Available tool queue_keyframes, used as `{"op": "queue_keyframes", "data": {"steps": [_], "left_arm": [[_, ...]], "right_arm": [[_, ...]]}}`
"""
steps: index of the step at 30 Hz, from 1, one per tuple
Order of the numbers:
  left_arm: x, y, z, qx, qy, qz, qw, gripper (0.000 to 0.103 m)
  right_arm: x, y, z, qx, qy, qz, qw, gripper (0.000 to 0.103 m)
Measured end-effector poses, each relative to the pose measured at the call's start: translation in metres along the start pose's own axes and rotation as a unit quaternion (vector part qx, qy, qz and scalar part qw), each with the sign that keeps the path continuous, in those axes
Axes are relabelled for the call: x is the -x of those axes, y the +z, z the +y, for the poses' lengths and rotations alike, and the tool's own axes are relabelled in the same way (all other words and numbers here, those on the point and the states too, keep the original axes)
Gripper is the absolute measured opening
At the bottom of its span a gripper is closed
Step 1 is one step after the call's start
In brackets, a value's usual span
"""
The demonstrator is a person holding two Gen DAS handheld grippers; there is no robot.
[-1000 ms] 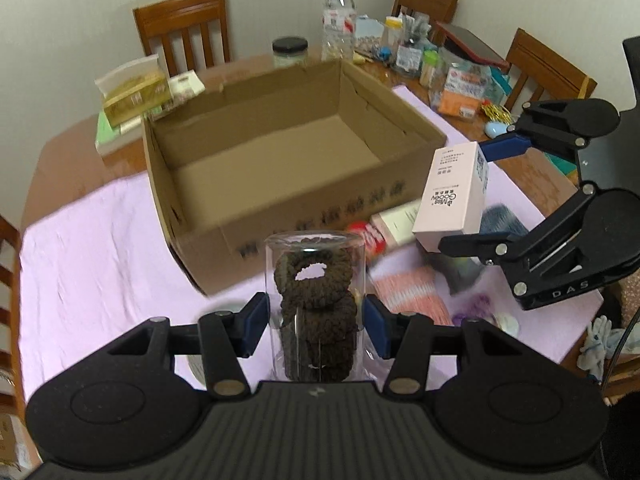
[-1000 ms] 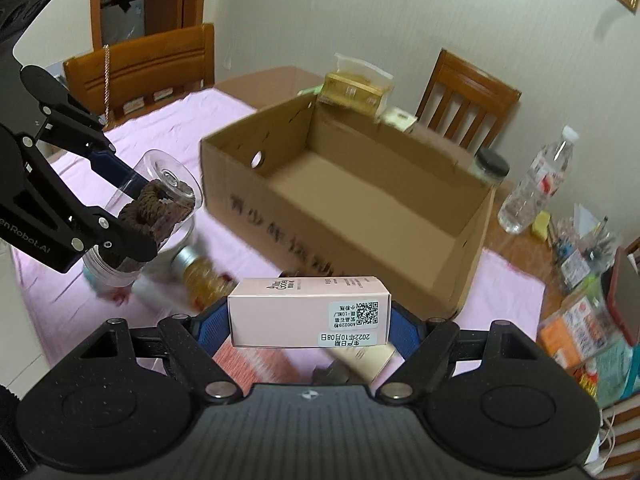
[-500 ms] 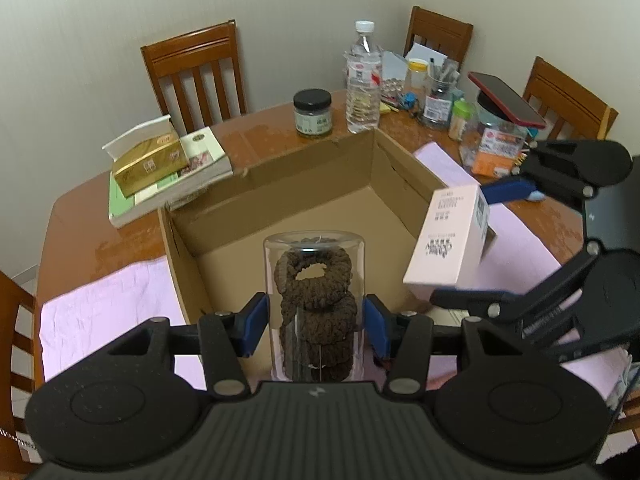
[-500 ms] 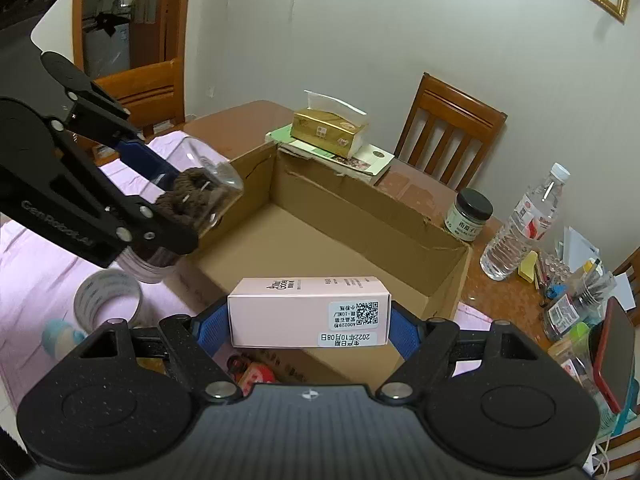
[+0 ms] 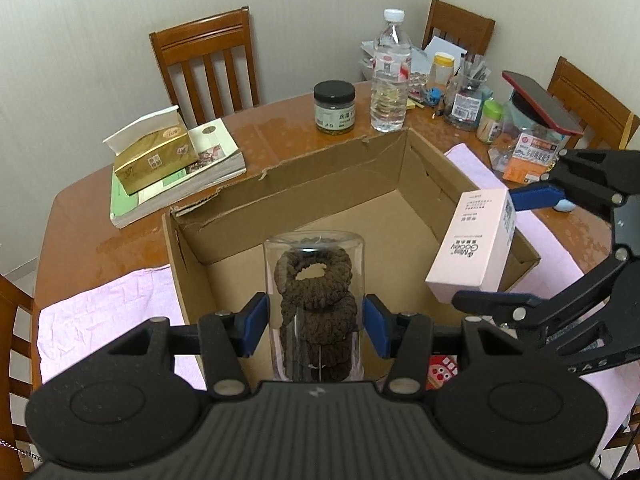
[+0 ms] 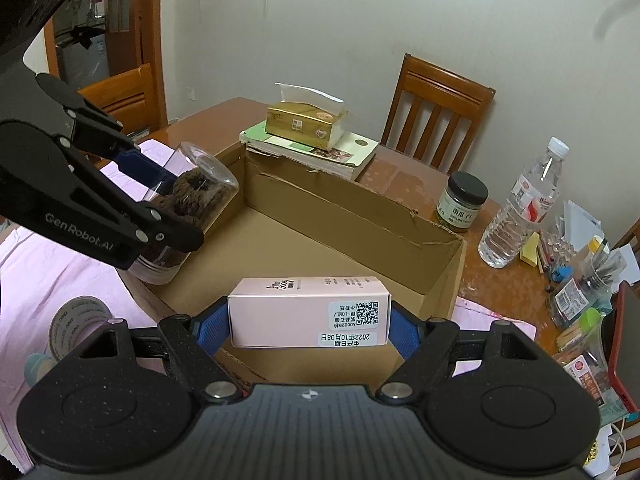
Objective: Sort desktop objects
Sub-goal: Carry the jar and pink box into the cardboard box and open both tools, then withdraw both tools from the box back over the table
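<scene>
Cardboard box (image 5: 320, 184) fills the middle of both frames on the table (image 5: 280, 128), open-topped. My left hand-held gripper (image 5: 316, 322) is clamped on a clear jar of brown hair ties (image 5: 314, 300) at the lower centre, over the box. My right hand-held gripper (image 6: 308, 322) grips a pink carton (image 6: 308, 312) lengthwise, lower centre, above the box's near edge.
</scene>
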State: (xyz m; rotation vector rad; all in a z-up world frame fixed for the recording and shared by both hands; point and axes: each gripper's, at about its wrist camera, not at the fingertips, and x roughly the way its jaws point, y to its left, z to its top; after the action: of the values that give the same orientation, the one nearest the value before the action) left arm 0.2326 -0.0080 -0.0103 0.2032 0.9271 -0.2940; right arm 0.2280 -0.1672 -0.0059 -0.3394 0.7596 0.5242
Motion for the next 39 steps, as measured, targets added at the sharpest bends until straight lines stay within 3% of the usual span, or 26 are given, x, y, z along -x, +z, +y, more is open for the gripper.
{"op": "queue_keyframes", "data": {"steps": [13, 15, 19, 20, 39], "left_arm": [[-0.008, -0.005, 0.004, 0.012, 0.01, 0.01, 0.9998, 0.053], [-0.009, -0.005, 0.003, 0.01, 0.012, 0.012, 0.9998, 0.063], [-0.009, -0.007, 0.005, 0.012, 0.011, 0.014, 0.9998, 0.071], [-0.009, -0.007, 0.005, 0.012, 0.01, 0.014, 0.9998, 0.078], [0.035, -0.024, -0.002, -0.003, 0.02, -0.011, 0.9997, 0.089]], "right_arm": [[-0.018, -0.002, -0.002, -0.017, -0.003, 0.019, 1.0, 0.084], [-0.017, -0.003, -0.001, -0.016, -0.002, 0.019, 1.0, 0.084], [-0.015, -0.004, 0.001, -0.015, -0.006, 0.019, 1.0, 0.085], [-0.013, -0.005, 0.001, -0.017, -0.006, 0.018, 1.0, 0.085], [0.015, -0.017, 0.017, -0.014, -0.007, 0.004, 1.0, 0.102]]}}
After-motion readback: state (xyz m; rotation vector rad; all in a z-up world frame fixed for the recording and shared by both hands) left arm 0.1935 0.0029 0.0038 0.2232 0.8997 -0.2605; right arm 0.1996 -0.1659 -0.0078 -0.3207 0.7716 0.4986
